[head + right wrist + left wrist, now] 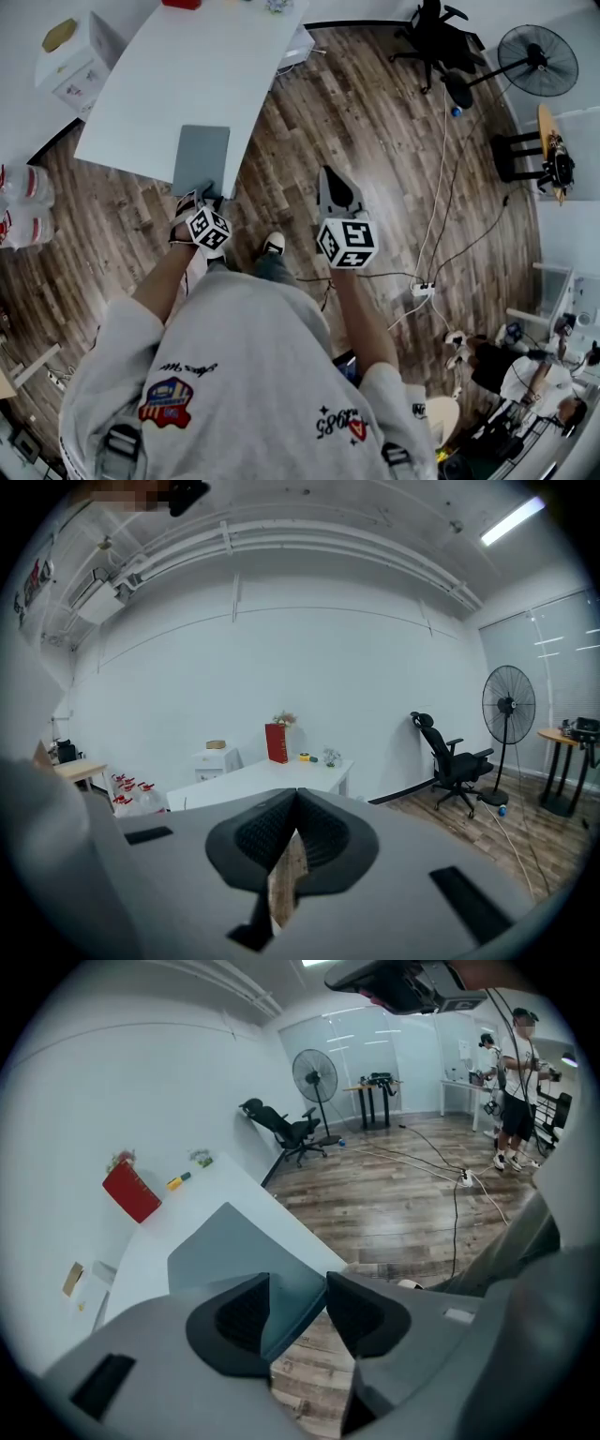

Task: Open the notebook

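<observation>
Underfoot, wood-plank floor [375,122] fills most of the head view, and a long white counter [187,75] runs away toward the upper left. Next in size is the person's grey sweatshirt [253,356] at the bottom of that view, with both forearms reaching forward. On the counter's near end lies the grey notebook [201,157], closed and flat, its near corner poking just past the counter's edge over the floor. The left claw [208,190] tilts down at that corner. In the left gripper view the left claw [298,1288] has its 2 jaws about halfway apart with the notebook [234,1246] corner between them, and floor shows in the gap beside the right-hand jaw. The right claw [328,180] hangs over the floor to the right, well apart from the counter. In the right gripper view the right claw [295,803] has its jaws together at the tips, with nothing between them. A red box [131,1192] stands at the counter's far end.
</observation>
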Tool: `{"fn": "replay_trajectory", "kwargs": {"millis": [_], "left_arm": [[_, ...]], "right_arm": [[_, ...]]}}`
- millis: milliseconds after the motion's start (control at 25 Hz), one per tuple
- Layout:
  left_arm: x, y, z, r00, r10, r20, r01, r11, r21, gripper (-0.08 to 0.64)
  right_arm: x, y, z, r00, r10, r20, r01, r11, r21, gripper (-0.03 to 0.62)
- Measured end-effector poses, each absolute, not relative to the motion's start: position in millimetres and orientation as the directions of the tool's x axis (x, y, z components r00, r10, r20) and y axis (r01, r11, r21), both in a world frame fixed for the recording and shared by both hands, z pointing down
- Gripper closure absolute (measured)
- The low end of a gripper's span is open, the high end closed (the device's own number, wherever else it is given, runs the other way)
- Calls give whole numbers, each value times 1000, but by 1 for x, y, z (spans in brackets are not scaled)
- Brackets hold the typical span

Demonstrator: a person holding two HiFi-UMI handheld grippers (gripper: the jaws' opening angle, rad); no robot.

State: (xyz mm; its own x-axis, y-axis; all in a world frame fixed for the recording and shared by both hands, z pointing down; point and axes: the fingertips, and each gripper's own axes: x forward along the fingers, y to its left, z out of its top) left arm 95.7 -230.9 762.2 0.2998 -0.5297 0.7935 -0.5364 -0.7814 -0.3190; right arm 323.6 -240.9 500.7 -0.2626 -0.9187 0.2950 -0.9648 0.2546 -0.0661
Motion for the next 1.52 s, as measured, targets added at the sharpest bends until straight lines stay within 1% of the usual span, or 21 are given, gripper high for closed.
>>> {"fn": "replay_trajectory", "kwargs": {"millis": [120,480,560,640,680,920,1240,1520], "left_arm": [[97,-227,765,299,-519,801,-525,-790,-316,405],[97,-222,766,352,-479,804,-542,-805,-242,441],[97,-221,763,368,-474,800,-544,-807,-228,465],[96,-219,760,384,-473,793,-557,-804,-209,507],[95,-219,759,393,-471,790,-569,-799,-194,512],[91,-220,747,443,-485,754,-601,-785,-151,529],[83,-221,718,494,-561,664,-641,-751,-157,535],[62,-223,695,514,-620,593,-704,-700,-121,540]], "right_arm": [[324,-239,501,-258,-919,297,-966,250,-67,589],[323,-231,504,-258,-919,298,-966,246,-78,589],[319,-230,501,-264,-918,294,-964,252,-80,589],[315,-231,499,-268,-918,292,-963,256,-80,589],[313,-232,498,-269,-918,291,-963,257,-80,589],[307,-229,499,-276,-917,287,-961,264,-82,589],[303,-228,499,-288,-912,292,-958,276,-83,589],[285,-230,500,-309,-904,296,-951,297,-86,589]]}}
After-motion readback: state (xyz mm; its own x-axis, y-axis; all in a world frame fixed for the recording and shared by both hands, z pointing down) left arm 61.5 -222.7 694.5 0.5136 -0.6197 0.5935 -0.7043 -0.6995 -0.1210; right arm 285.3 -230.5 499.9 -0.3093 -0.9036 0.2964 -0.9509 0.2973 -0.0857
